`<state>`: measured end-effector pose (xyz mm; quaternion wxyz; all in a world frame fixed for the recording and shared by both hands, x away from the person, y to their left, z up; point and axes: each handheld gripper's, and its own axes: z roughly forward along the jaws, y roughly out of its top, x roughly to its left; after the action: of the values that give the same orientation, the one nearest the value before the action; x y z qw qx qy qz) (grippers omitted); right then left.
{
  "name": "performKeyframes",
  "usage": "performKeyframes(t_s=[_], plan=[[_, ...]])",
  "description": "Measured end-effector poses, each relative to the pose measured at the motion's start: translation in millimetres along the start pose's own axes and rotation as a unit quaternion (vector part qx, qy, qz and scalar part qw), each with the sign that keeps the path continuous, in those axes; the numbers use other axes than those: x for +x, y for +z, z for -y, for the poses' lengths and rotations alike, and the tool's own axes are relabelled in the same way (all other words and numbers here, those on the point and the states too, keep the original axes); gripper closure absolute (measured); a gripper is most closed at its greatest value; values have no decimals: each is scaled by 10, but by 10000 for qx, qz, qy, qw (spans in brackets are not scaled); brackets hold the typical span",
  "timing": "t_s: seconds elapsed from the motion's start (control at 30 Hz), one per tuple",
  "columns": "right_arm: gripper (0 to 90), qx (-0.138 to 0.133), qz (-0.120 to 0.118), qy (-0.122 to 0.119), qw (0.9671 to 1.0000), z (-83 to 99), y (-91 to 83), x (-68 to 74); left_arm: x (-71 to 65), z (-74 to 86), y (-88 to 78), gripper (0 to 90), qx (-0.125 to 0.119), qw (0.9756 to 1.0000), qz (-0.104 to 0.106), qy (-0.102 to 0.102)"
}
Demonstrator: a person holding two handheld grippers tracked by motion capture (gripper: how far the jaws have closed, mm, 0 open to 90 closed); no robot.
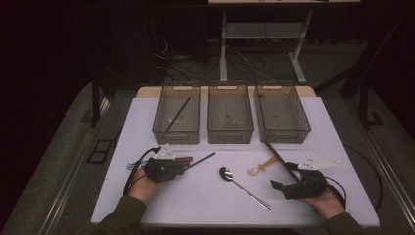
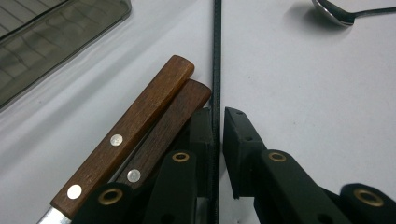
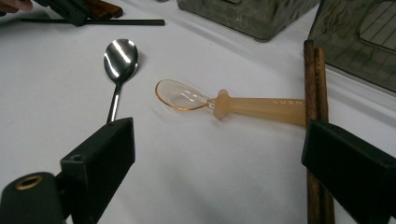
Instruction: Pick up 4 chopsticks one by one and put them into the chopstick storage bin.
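At lower left of the high view, the left gripper (image 2: 218, 122) pinches 1 black chopstick (image 2: 216, 56) beside 2 wooden-handled knives (image 2: 140, 126), probably to bin it with the one in the left bin (image 1: 176, 113), while the right gripper (image 3: 219, 154) waits spread wide at lower right.

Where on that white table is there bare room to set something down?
Bare patches: the near edge of the table below the metal spoon, and the far-left corner beside the left bin. The middle strip, around the translucent spoon, is crowded.
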<state>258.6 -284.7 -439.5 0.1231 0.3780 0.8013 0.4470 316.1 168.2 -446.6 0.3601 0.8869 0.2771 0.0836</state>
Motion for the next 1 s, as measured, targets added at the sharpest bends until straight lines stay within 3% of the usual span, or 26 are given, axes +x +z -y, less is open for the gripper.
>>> performKeyframes(t_s=[0.53, 0.77, 1.0], plan=[[94, 8, -6, -6, 10000, 1, 1, 2, 19, -8, 1, 857, 23, 9999, 119, 68], [94, 10, -21, -16, 10000, -2, 0, 7, 12, -12, 0, 858, 10, 9999, 163, -49], [94, 23, -41, -24, 10000, -2, 7, 10, -51, -52, -18, 858, 32, 9998, 215, -29]])
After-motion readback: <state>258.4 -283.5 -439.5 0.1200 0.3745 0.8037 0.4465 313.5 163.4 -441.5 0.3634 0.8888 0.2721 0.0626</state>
